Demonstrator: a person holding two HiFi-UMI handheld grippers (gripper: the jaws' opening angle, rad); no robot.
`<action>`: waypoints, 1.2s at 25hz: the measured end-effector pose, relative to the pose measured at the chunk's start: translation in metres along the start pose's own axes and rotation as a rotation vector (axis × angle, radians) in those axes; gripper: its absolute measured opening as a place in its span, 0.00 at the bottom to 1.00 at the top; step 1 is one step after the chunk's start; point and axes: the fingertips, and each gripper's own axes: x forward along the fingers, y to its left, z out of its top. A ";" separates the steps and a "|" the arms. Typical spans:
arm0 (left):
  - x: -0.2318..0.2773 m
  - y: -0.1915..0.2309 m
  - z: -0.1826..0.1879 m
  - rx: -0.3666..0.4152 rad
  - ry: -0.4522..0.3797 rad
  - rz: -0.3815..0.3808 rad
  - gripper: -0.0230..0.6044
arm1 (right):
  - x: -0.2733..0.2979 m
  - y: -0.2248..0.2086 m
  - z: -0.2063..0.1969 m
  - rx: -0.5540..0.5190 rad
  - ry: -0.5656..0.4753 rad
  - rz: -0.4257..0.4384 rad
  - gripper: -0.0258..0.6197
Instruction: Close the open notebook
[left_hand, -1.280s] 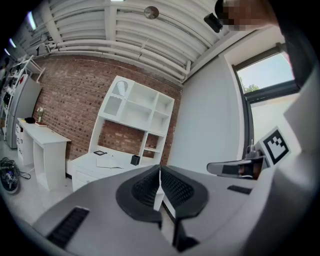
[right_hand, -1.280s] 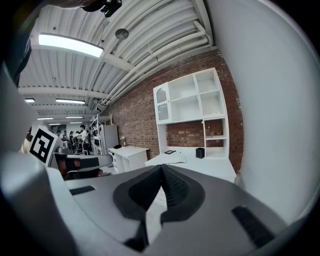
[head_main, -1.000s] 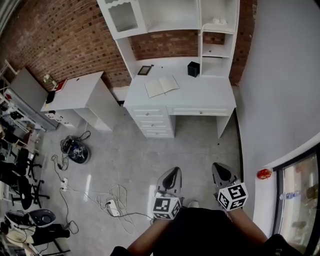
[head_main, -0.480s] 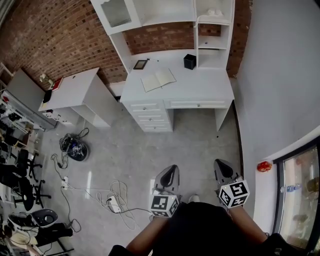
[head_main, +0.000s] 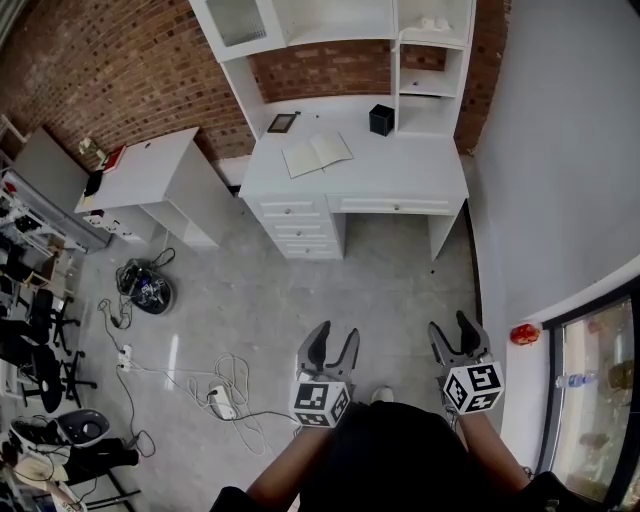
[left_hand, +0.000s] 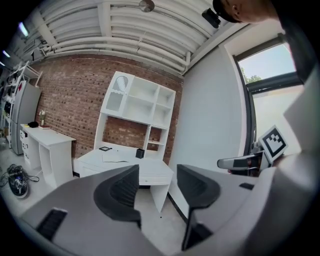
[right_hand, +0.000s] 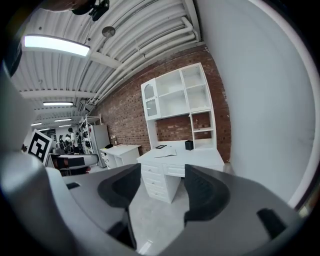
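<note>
The open notebook (head_main: 317, 154) lies flat on the white desk (head_main: 400, 175) against the brick wall, far ahead of me. It also shows small on the desk top in the left gripper view, notebook (left_hand: 114, 158), and in the right gripper view, notebook (right_hand: 166, 151). My left gripper (head_main: 332, 344) and right gripper (head_main: 453, 328) hang low over the floor, well short of the desk. Both have their jaws opening, with nothing between them.
A black pen holder (head_main: 381, 119) and a small framed picture (head_main: 281, 123) stand behind the notebook. A hutch (head_main: 330, 30) rises over the desk. A second white desk (head_main: 150, 170) is at left. Cables and a power strip (head_main: 222, 401) lie on the floor at left; a grey wall (head_main: 560, 150) runs along the right.
Both grippers' jaws were shut in the earlier frames and now stand apart. The view has moved slightly nearer the desk, and the right gripper has sunk a little.
</note>
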 end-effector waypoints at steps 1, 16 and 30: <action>-0.001 0.001 0.000 -0.005 -0.003 0.000 0.40 | -0.002 -0.002 0.000 0.002 -0.003 -0.010 0.45; -0.025 0.006 -0.013 -0.003 -0.014 0.079 0.45 | -0.005 0.010 -0.025 0.027 0.030 0.069 0.51; 0.023 0.035 -0.018 -0.028 0.012 0.053 0.45 | 0.043 0.000 -0.019 0.026 0.072 0.040 0.51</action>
